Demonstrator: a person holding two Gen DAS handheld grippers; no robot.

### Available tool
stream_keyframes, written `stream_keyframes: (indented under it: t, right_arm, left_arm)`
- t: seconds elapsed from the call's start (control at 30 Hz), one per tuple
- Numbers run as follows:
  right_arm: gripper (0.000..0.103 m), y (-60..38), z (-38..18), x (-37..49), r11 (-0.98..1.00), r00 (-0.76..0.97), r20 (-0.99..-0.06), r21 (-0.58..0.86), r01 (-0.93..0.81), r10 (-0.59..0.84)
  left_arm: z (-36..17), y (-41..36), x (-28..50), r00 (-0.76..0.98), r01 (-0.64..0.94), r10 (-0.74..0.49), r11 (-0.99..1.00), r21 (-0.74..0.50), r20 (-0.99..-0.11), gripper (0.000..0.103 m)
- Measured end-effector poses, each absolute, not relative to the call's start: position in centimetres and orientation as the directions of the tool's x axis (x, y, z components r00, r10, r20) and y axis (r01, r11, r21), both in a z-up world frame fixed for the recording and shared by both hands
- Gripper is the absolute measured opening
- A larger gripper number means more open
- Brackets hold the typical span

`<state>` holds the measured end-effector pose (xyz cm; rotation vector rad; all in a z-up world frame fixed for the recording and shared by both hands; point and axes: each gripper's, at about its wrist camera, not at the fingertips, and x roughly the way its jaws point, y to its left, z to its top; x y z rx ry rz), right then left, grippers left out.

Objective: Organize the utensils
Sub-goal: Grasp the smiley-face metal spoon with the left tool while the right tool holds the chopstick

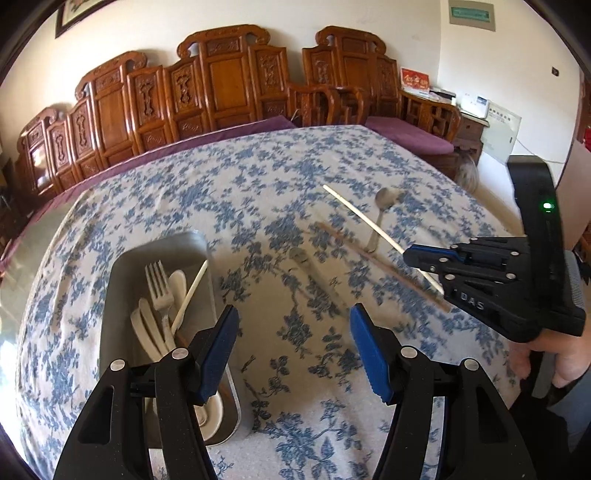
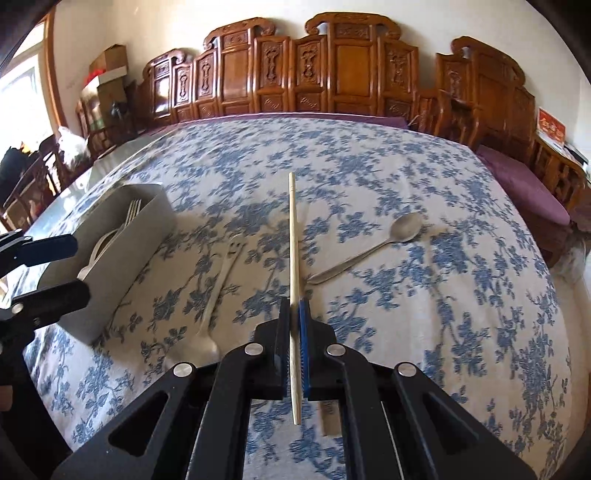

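Readable text – one marking only

The letters "DAS" stand in pale print on the black body of the right gripper [image 1: 421, 254], seen from the left wrist view – any letters before them are hidden. A red card [image 1: 414, 79] on the wooden side table bears gold characters too blurred to read, and the green plaque [image 1: 471, 14] high on the wall and the white panel [image 1: 500, 134] leaning by it carry print too small to make out.

Right tongs [image 2: 295, 325] hide part of the brown chopstick [image 1: 384, 267].
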<state>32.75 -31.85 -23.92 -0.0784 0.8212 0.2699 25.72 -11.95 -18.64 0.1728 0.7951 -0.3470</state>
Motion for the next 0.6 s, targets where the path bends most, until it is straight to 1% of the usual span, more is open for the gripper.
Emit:
stream_keyframes:
  t: [0.17,0.37,0.43,0.47,0.53,0.6]
  right_arm:
    - [0.006,-33.4,-23.6,33.2,0.971,0.665,-0.721,0.044,-0.234,0.193]
    - [0.006,-35.3,-24.1,34.0,0.978,0.654,-0.733,0.079,-0.192,0.188]
    - [0.006,-36.0,-24.1,34.2,0.978,0.653,-0.731,0.11,-0.176,0.2]
    - [0.006,-36.1,-24.1,34.2,0.978,0.653,-0.73,0.119,-0.173,0.204]
    - [0.006,-36.4,-24.0,34.3,0.977,0.654,-0.727,0.131,-0.169,0.21]
    - [0.006,-36.4,-24.0,34.4,0.975,0.653,-0.725,0.141,-0.171,0.219]
  left_arm:
    - [-19.0,-13.9,26.6,0.625,0.389,-0.222,0.92,0.052,-0.748,0.06]
    - [-20.9,-16.0,28.7,0.569,0.398,-0.211,0.916,0.042,-0.795,0.059]
    - [-21.8,-16.6,29.7,0.538,0.401,-0.206,0.915,0.033,-0.817,0.051]
    - [-22.2,-16.8,30.2,0.524,0.399,-0.201,0.917,0.03,-0.827,0.05]
    - [-23.0,-17.2,31.1,0.506,0.387,-0.185,0.922,0.03,-0.842,0.044]
    - [-23.7,-17.6,31.7,0.49,0.379,-0.168,0.925,0.036,-0.855,0.042]
